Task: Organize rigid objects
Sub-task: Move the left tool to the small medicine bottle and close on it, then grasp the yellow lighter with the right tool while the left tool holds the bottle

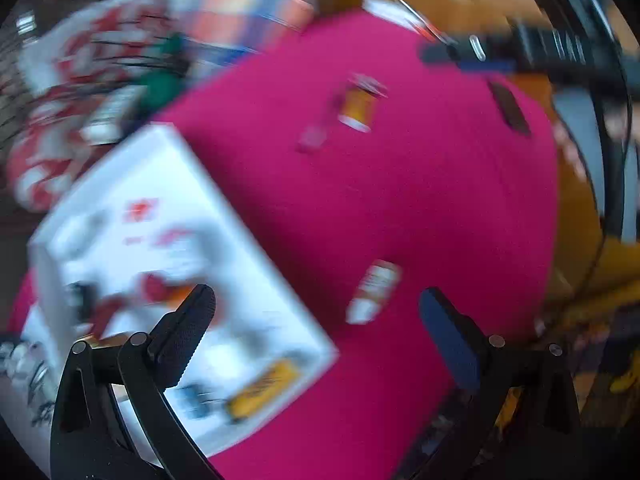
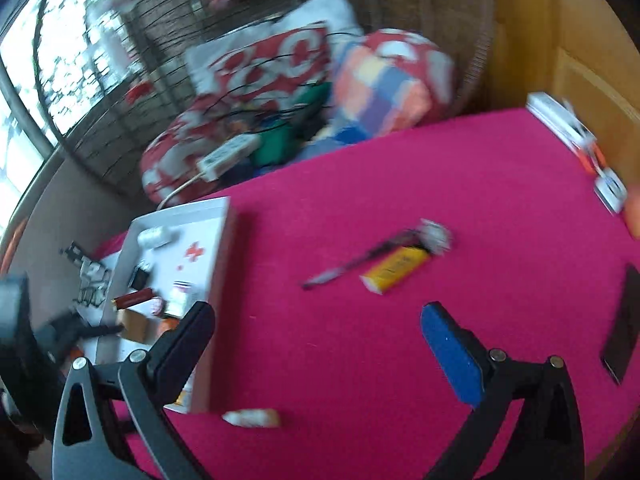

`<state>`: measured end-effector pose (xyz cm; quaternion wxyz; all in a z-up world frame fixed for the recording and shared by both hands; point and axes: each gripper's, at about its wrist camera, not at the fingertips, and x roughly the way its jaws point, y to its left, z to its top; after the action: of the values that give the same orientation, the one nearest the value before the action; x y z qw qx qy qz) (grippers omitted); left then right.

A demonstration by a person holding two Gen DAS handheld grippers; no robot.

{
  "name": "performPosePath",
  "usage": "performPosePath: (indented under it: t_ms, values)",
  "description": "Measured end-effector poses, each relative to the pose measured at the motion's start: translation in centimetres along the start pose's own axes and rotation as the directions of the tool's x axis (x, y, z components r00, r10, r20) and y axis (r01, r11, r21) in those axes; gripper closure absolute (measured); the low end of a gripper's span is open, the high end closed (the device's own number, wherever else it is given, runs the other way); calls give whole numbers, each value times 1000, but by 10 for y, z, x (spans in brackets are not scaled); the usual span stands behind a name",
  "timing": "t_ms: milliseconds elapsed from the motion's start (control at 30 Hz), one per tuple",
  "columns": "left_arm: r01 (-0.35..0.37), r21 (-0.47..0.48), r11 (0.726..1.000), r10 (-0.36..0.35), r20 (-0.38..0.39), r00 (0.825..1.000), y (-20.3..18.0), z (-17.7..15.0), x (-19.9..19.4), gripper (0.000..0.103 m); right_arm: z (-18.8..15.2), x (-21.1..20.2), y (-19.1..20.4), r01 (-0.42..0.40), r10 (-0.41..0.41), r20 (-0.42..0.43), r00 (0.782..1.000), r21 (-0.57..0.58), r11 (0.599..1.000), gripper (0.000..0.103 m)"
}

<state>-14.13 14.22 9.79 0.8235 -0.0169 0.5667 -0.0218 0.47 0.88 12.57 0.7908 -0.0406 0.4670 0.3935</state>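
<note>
The white box (image 2: 176, 276) lies open on the magenta cloth (image 2: 400, 184) at the left of the right wrist view, its shallow tray holding a jumble of small items: a white roll, a dark red tube, a red cross mark on the floor of the tray, and other bits too blurred to name. The right gripper (image 2: 316, 336) hangs above the cloth with its jaws spread wide and nothing between them; its left finger (image 2: 188, 344) overlaps the near right corner of the box in the picture, while the blue-padded finger (image 2: 452, 356) sits over bare cloth. Ahead of that gripper, well apart from it, a yellow tube (image 2: 394, 270) lies beside a dark pen (image 2: 352, 264), and a small white and orange bottle (image 2: 252, 418) lies just beside the box's near corner. A dark phone (image 2: 622, 320) rests near the right edge. In the left wrist view, heavily blurred, the left gripper (image 1: 316, 316) is likewise wide apart and empty, its left finger (image 1: 188, 332) over the white box (image 1: 160, 264) and a small white and orange bottle (image 1: 374, 290) on the cloth (image 1: 400, 200) just ahead between the fingers. Farther off lies an orange-labelled container (image 1: 358, 106).
</note>
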Motion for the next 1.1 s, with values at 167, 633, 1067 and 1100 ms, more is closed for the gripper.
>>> performPosePath:
  t_ms: [167, 633, 1067, 1100]
  values:
    - [27, 68, 997, -16, -154, 988, -38, 12, 50, 9, -14, -10, -60, 33, -30, -33, 999, 97, 995, 0]
    - [-50, 61, 997, 66, -309, 949, -62, 17, 107, 65, -15, 27, -109, -3, 20, -185, 983, 88, 996, 0]
    - [-56, -210, 976, 4, -240, 971, -37, 14, 100, 84, 24, 136, -51, 20, -16, -335, 942, 10, 1000, 27]
    - [-57, -225, 973, 2, -237, 972, -36, 15, 100, 84, 25, 141, -50, 39, -29, -339, 940, 23, 999, 26]
